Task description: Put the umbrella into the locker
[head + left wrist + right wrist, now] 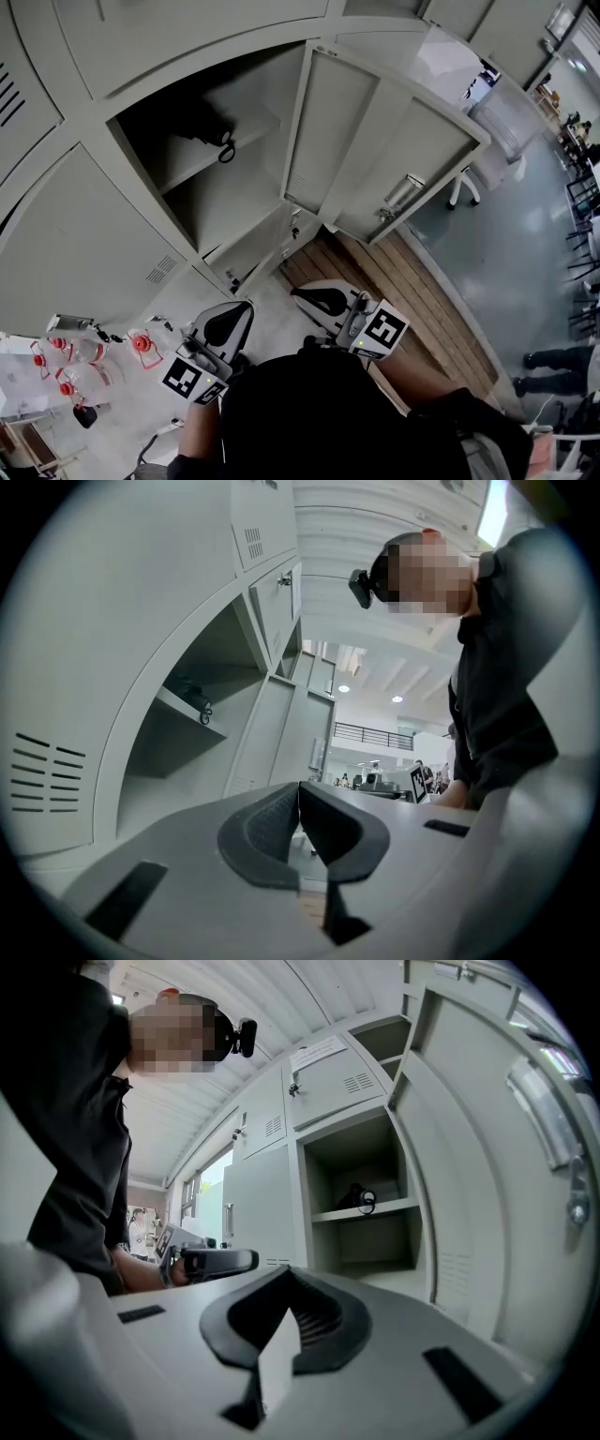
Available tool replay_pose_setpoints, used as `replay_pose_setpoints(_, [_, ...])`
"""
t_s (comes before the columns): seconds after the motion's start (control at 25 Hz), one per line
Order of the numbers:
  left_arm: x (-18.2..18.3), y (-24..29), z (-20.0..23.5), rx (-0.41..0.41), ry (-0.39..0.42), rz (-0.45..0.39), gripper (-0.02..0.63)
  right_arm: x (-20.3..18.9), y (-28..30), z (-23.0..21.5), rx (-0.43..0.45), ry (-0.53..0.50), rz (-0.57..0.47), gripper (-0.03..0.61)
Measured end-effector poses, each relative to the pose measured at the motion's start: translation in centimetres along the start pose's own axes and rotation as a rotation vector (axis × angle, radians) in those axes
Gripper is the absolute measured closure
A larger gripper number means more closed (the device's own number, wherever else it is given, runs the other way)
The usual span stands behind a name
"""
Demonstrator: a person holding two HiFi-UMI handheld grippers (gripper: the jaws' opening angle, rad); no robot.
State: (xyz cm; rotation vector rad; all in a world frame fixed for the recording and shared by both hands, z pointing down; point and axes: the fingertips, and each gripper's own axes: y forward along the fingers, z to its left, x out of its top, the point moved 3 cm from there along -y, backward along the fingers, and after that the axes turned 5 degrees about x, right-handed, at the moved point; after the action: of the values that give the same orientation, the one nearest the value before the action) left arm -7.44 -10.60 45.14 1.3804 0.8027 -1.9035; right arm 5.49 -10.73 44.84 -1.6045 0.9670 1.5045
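Umbrella (pixel 202 127) lying on the shelf (pixel 214 161) of the open locker (pixel 246 214).
Left tongs (pixel 226 325) and right tongs (pixel 317 298) both pressed together, empty, well apart from it.

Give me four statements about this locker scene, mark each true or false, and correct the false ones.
1. The locker door stands open. True.
2. The umbrella lies in the bottom of the locker, under the shelf. False: it lies on top of the shelf, in the upper part of the open compartment.
3. The left tool grips the umbrella. False: its jaws are together with nothing between them, away from the locker.
4. The right tool is shut and empty. True.
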Motion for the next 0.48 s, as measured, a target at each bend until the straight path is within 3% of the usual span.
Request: replay_pose_setpoints(0.48, [-2.8,-0.6,-0.4,-0.002,-0.021,0.041,0.598,-2.0,0.5,0.4,0.035,0.045,0.021,0.568])
